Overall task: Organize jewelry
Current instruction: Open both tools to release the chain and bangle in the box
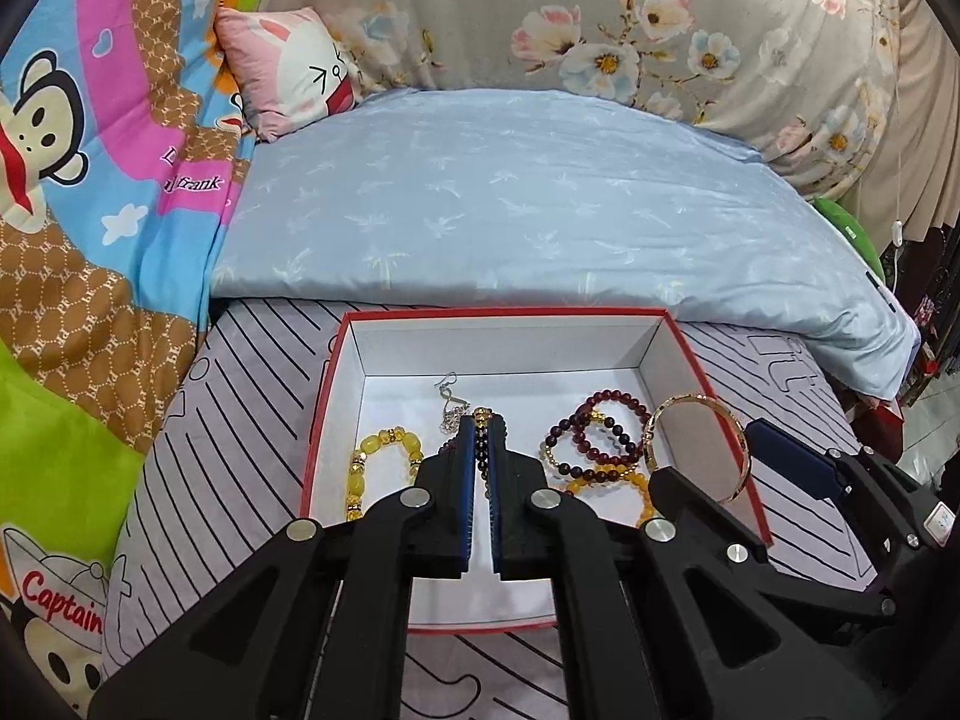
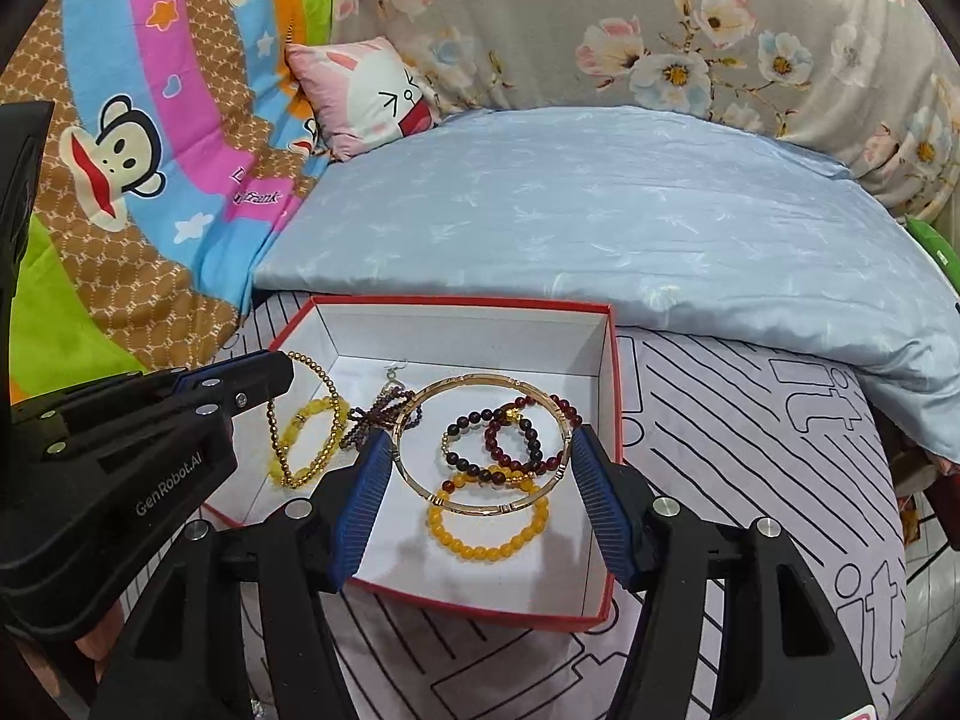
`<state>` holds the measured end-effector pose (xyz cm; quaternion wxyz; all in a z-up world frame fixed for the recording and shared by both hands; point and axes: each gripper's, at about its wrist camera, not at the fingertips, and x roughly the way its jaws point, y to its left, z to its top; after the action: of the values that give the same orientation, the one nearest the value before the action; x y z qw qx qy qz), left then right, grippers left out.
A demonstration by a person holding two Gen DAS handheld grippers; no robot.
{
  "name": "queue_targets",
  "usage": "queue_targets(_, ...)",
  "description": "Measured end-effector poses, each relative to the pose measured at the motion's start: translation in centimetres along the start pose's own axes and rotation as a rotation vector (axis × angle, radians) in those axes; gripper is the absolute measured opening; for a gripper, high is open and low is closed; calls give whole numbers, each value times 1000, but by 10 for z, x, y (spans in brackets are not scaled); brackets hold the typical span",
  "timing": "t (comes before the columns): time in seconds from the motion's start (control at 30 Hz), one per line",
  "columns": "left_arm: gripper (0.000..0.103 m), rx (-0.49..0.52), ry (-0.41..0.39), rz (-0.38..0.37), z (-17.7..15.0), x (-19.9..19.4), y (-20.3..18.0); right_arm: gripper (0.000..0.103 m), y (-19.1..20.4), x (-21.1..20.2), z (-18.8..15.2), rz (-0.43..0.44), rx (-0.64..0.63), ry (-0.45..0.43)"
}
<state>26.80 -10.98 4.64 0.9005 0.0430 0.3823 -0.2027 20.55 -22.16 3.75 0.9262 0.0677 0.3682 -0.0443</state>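
Note:
A red box with a white inside (image 1: 354,354) (image 2: 600,360) lies on the bed. My left gripper (image 1: 480,438) is shut on a gold bead bracelet (image 2: 300,420) and holds it over the box's left part; it also shows in the right wrist view (image 2: 264,381). My right gripper (image 2: 480,450) holds a thin gold bangle (image 2: 480,387) (image 1: 729,414) between its two pads above the box. In the box lie a yellow bead bracelet (image 1: 384,450), an orange bead bracelet (image 2: 486,540), dark red bead bracelets (image 1: 600,438) (image 2: 516,438) and a silver chain piece (image 1: 450,396).
The box sits on a grey striped sheet (image 2: 750,420). A light blue quilt (image 1: 510,198) lies just behind it. A colourful cartoon blanket (image 1: 90,210) is at the left, a small pink pillow (image 1: 288,69) and a floral cover (image 1: 600,18) at the back.

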Motion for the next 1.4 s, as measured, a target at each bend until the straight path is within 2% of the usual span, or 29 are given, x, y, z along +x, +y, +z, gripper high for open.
queue_targets(0.3,4,-5,29,6,-4,20,3,60,7,23,-4,6,-17,36)
queue_targets(0.8,5,-24,57,13,-8,31,10,60,14,34,-7,-6,-33,56)
queue_targets(0.87,8,-29,56,27,-9,32,10,62,16,33,-8,-28,-41,46)
queue_targets(0.93,22,-33,58,32,-10,32,11,64,16,33,-8,-31,-42,43)
queue_targets(0.97,24,-34,56,34,-10,32,11,64,16,32,-9,-32,-40,42)
queue_targets(1.4,25,-14,45,29,-12,21,3,64,18,21,-12,-30,-37,33)
